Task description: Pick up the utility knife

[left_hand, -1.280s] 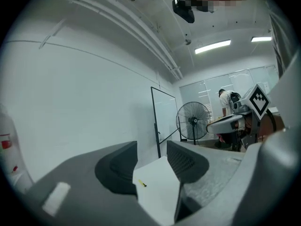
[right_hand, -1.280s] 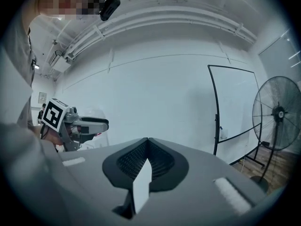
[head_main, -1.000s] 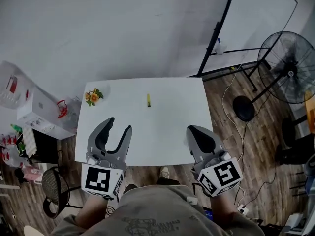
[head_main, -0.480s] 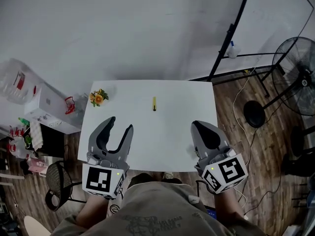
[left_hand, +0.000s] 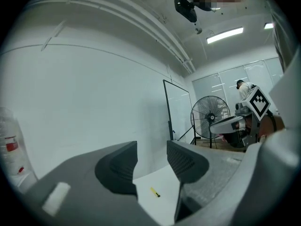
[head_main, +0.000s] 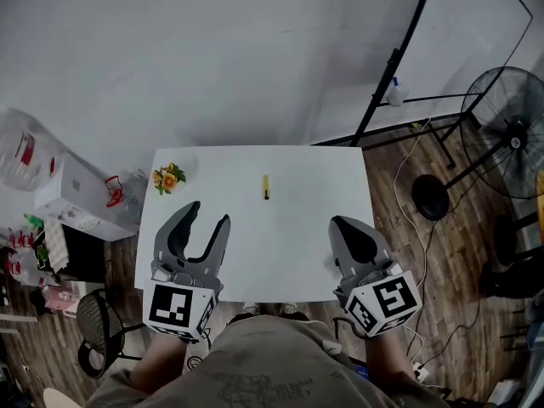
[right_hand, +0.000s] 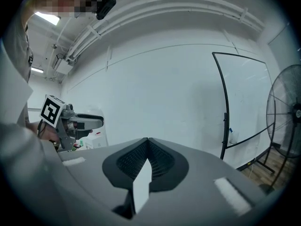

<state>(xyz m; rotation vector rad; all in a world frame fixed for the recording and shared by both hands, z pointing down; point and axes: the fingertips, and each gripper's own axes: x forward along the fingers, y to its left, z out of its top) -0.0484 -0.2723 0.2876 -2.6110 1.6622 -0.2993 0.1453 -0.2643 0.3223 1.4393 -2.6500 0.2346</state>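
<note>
**A:** Where's the knife?

**B:** The utility knife is flat on the white table, on the far half and about mid-width. Its long axis runs away from the person. The body is yellow, and the near end looks dark.

**A:** Position relative to the grippers?

**B:** It's ahead of both and well apart from them. Sideways it sits between the two. Both are held low over the table's near edge, with no contact.

**A:** Left gripper state?

**B:** The left gripper has its jaws spread wide with nothing between them. In the left gripper view the knife shows through the gap, low down on the strip of table top. So that gripper is pointed roughly at it.

**A:** Right?

**B:** The right gripper has its jaws pressed together tip to tip, and it's gripping nothing. The right gripper view confirms this: the pads meet at the front, with only a sliver of white table behind them. The knife doesn't appear in that view.

**A:** Anything else on the table?

**B:** There's a small flower ornament at the far-left corner, well apart from the knife. Off the table, a pedestal fan stands on the wood floor to the right.
</note>
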